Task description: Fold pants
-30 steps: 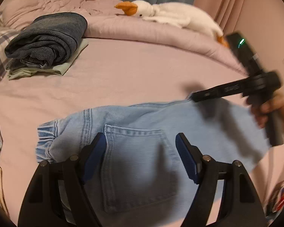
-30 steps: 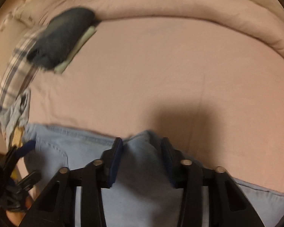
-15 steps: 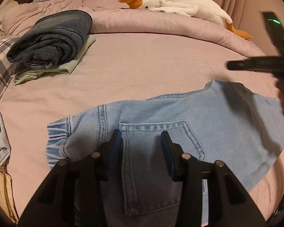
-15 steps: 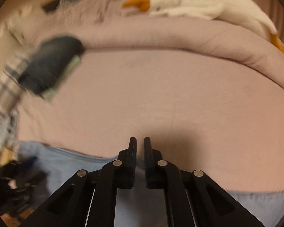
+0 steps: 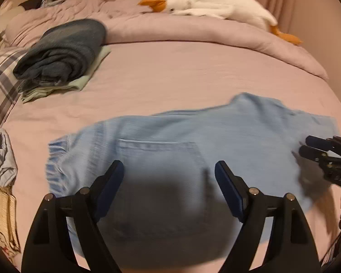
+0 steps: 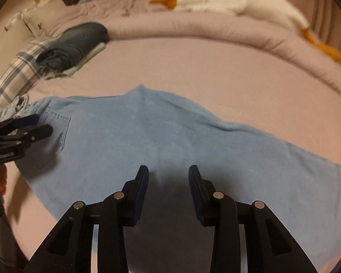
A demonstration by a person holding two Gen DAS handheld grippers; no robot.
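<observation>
Light blue denim pants [image 5: 193,141] lie flat on the pink bed, back pocket up, elastic waistband to the left. They also fill the middle of the right wrist view [image 6: 170,136]. My left gripper [image 5: 169,182] is open and empty, hovering above the pocket area. My right gripper [image 6: 168,182] is open and empty above the leg part. The right gripper also shows at the right edge of the left wrist view [image 5: 311,146], and the left gripper at the left edge of the right wrist view [image 6: 38,125].
A stack of folded dark clothes [image 5: 63,52] sits at the back left on the bed sheet [image 5: 193,72]. A white plush goose [image 5: 216,4] lies on the rolled pink duvet [image 5: 193,29] behind. A plaid pillow [image 5: 0,77] and crumpled garments [image 5: 0,154] are at the left.
Both grippers have opened wider and pulled back from the pants. The right gripper, shut half a second ago, has dropped low beside the leg. The pants now lie flat.
</observation>
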